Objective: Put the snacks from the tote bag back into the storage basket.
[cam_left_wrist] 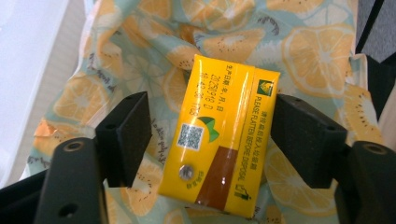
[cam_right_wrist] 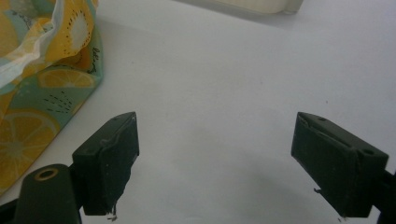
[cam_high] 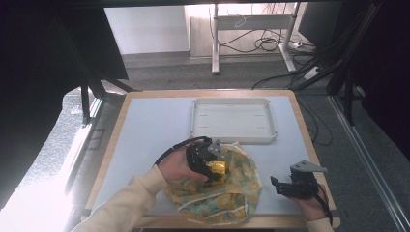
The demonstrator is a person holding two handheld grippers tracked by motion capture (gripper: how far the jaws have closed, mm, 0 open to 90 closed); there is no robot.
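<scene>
Drink carton [cam_left_wrist: 220, 135], yellow and flat, lies on the lemon-print cloth bag [cam_high: 232, 191] at the near middle of the table, between the spread jaws of your left gripper [cam_left_wrist: 212, 135]. Its long axis runs away from you along the jaws, so they face its narrow sides; one pad touches, the other stands just beside. Your right gripper [cam_right_wrist: 229, 158], open and empty, hovers over bare mat at near right. White tray [cam_high: 233, 138] waits beyond.

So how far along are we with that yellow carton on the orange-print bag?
Nothing looks finished: the white tray is bare. In hand: the left gripper brackets the yellow carton over the orange-print bag, one jaw touching, the other short of it. The right gripper waits open. Left: closing and lifting, perhaps to the tray.
</scene>
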